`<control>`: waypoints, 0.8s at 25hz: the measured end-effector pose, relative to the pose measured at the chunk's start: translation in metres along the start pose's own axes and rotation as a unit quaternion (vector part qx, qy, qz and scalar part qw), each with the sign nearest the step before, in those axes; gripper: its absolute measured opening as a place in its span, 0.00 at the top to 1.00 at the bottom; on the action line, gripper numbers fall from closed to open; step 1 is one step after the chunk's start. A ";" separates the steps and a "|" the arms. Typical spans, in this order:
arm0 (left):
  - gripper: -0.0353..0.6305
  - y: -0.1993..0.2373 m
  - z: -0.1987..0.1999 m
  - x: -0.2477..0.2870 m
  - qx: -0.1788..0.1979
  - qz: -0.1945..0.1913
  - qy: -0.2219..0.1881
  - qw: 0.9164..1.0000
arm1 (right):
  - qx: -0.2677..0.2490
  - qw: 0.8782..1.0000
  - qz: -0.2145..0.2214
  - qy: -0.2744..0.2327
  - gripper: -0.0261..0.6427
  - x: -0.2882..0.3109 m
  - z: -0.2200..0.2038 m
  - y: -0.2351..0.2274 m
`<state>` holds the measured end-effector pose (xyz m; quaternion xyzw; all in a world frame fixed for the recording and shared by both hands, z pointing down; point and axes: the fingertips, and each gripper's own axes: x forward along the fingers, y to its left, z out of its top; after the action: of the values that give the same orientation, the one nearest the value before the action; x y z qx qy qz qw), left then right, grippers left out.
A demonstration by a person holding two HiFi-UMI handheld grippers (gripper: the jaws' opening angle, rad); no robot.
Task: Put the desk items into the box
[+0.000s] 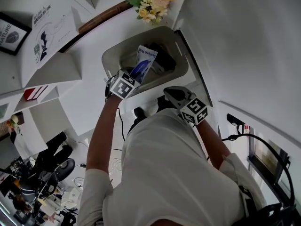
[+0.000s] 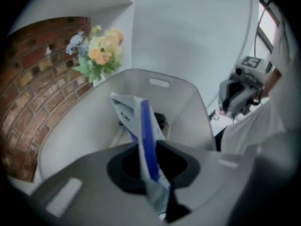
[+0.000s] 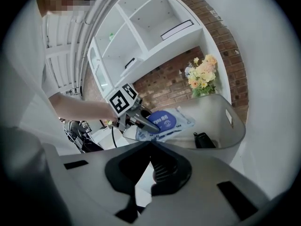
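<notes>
A pale grey box (image 1: 176, 48) stands on the white desk against the wall. My left gripper (image 1: 136, 75) is over its near rim, shut on a flat white and blue packet (image 1: 145, 61) that stands upright above the opening. In the left gripper view the packet (image 2: 146, 135) is pinched edge-on between the jaws, over the box (image 2: 160, 83). A black item (image 2: 160, 119) lies in the box. My right gripper (image 1: 170, 92) hovers just right of the box's near corner, shut with nothing in it. The right gripper view shows its jaws closed (image 3: 149, 149), with the packet (image 3: 162, 123) and box (image 3: 233, 126) ahead.
A bunch of yellow and blue flowers (image 1: 154, 4) stands behind the box by a brick wall (image 2: 33, 102). White shelves (image 3: 150, 27) rise to the left. Black cables (image 1: 121, 126) trail on the desk near the person's body.
</notes>
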<state>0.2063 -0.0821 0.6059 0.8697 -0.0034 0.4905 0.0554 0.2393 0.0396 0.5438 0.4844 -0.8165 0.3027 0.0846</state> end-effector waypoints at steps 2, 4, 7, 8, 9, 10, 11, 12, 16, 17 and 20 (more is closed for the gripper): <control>0.86 -0.005 -0.011 0.016 0.025 -0.015 0.039 0.999 | -0.001 1.000 0.003 0.001 0.96 -0.002 0.000 -0.005; 0.86 -0.005 -0.022 0.031 0.036 -0.022 0.074 0.996 | -0.002 1.000 0.006 0.003 0.96 -0.004 -0.001 -0.009; 0.86 -0.002 -0.035 0.046 0.030 -0.028 0.106 0.994 | -0.003 1.000 0.009 0.007 0.96 -0.007 -0.002 -0.015; 0.86 -0.002 -0.037 0.049 0.027 -0.028 0.110 0.993 | -0.004 1.000 0.010 0.009 0.96 -0.008 -0.002 -0.017; 0.86 -0.001 -0.038 0.050 0.026 -0.027 0.110 0.993 | -0.004 1.000 0.010 0.010 0.96 -0.009 -0.002 -0.019; 0.85 -0.001 -0.039 0.051 0.026 -0.024 0.108 0.993 | -0.005 1.000 0.010 0.010 0.96 -0.009 -0.002 -0.021; 0.85 0.000 -0.039 0.052 0.026 -0.022 0.106 0.994 | -0.005 1.000 0.010 0.010 0.96 -0.010 -0.001 -0.023; 0.84 0.000 -0.038 0.052 0.026 -0.021 0.105 0.994 | -0.005 1.000 0.010 0.010 0.96 -0.010 -0.001 -0.025; 0.81 -0.001 -0.037 0.052 0.021 -0.021 0.102 0.994 | -0.007 1.000 0.014 0.014 0.96 -0.011 0.000 -0.027; 0.79 -0.002 -0.037 0.051 0.020 -0.019 0.103 0.994 | -0.007 1.000 0.017 0.015 0.96 -0.011 0.001 -0.025; 0.77 0.002 -0.033 0.045 0.015 -0.002 0.093 0.996 | -0.013 0.999 0.030 0.019 0.96 -0.008 0.003 -0.022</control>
<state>0.2013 -0.0782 0.6609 0.8211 0.0115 0.5690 0.0433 0.2628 0.0358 0.5470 0.4528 -0.8327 0.3037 0.0972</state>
